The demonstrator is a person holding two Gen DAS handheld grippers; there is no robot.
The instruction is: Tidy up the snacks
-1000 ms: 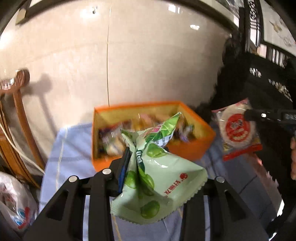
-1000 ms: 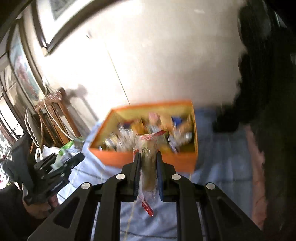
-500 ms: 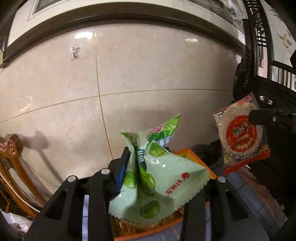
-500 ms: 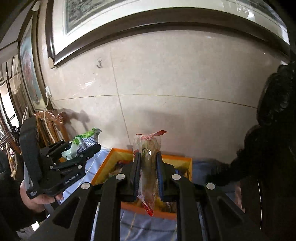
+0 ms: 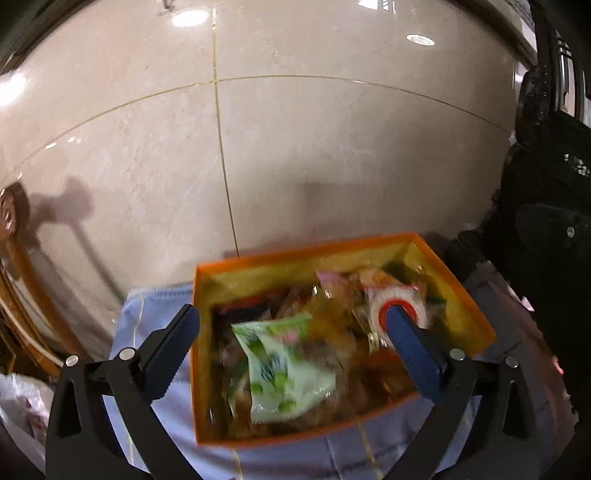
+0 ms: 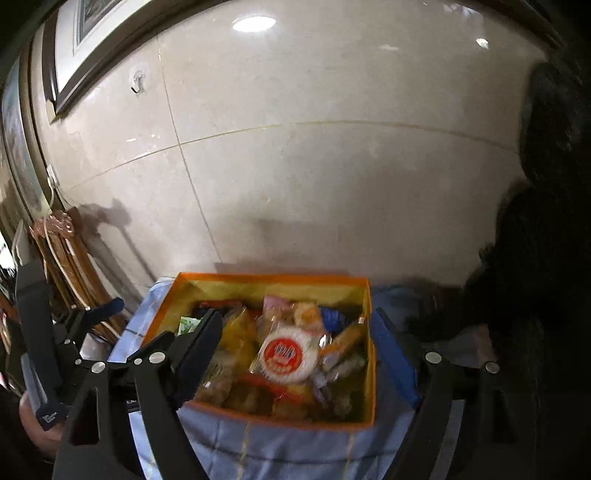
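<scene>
Nearest us, both jaws have just been opening: our left hand-held gripper (image 5: 291, 339) and right hand-held gripper (image 6: 295, 347) stand spread with nothing pinched, so each packet could drop. The green snack bag (image 5: 280, 369) and round red-label cracker pack (image 6: 288, 354) lie in the orange box (image 6: 266, 278) on the blue-clothed worktop (image 6: 295, 450), against the tiled wall (image 5: 332, 147).

Home interior: glossy beige tiled wall (image 6: 295, 166), framed picture (image 6: 85, 22), carved wooden chair (image 6: 62, 251), snack box (image 6: 266, 280) on blue tablecloth (image 6: 295, 450).
</scene>
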